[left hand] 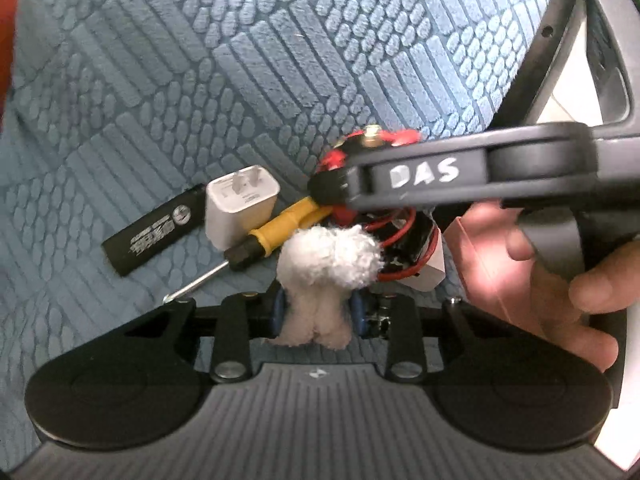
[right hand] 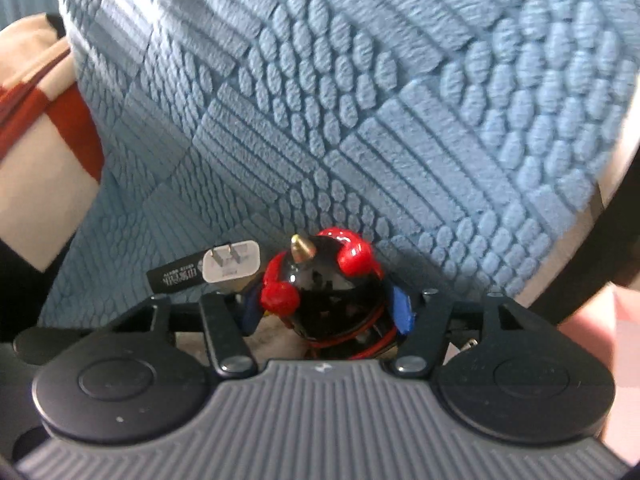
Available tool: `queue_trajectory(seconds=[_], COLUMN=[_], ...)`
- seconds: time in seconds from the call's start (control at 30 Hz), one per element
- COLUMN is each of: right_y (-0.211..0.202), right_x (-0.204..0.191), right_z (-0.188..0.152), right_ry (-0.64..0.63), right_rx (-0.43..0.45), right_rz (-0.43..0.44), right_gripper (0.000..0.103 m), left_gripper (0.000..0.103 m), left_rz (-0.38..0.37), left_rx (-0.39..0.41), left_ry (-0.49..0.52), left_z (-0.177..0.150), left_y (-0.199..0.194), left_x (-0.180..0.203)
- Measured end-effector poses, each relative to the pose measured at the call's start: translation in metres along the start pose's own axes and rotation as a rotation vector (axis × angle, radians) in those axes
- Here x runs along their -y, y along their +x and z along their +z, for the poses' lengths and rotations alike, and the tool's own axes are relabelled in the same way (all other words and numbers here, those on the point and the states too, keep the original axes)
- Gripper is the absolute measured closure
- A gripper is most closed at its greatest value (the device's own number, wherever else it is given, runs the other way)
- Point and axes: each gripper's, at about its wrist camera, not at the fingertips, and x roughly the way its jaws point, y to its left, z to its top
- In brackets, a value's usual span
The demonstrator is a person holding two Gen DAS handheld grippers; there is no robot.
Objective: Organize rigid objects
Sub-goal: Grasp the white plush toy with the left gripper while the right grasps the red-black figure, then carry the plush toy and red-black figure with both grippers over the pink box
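Left wrist view: a white fluffy wad is clamped between the 2 blue pads of the left gripper, its puffed end bulging past the fingertips. Just beyond it, a cluster is packed on the blue textured cover: a black stick with white print on the left, a white plug adapter touching it, and a yellow-handled screwdriver lying across the adapter's near corner, its metal tip almost at the left gripper's frame. A black and red toy is seen at the cluster's right, partly hidden by the right gripper's body marked "DAS", which is held by a hand.

Right wrist view: the toy, with its brass tip up, is gripped between the blue pads of the right gripper. The adapter and the stick are seen just left of it.

Open cover is left beyond and to the left of the cluster; on the right, the cover's edge is bounded by a dark curved frame.
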Motion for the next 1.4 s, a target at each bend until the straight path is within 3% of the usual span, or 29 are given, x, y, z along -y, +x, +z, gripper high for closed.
queue_trajectory(seconds=[0.5, 0.63, 1.03, 1.4], right_y=[-0.077, -0.101, -0.145, -0.150], right_x=[0.002, -0.005, -0.053, -0.069], right_z=[-0.029, -0.056, -0.122, -0.167], right_ry=[0.163, 0.215, 0.216, 0.270], right_rx=[0.080, 0.071, 0.033, -0.006], right_rz=[-0.015, -0.001, -0.015, -0.002], right_gripper=[0.039, 0.039, 0.039, 0.038], left_gripper=[0.066, 0.066, 0.066, 0.066], left_rz=[0.070, 0.080, 0.095, 0.123], left_rx=[-0.001, 0.000, -0.009, 0.003], left_ry=[-0.156, -0.202, -0.257, -0.256], left_z=[-0.030, -0.041, -0.073, -0.098], left_y=[-0.069, -0.097, -0.156, -0.185], left_x=[-0.025, -0.033, -0.037, -0.019])
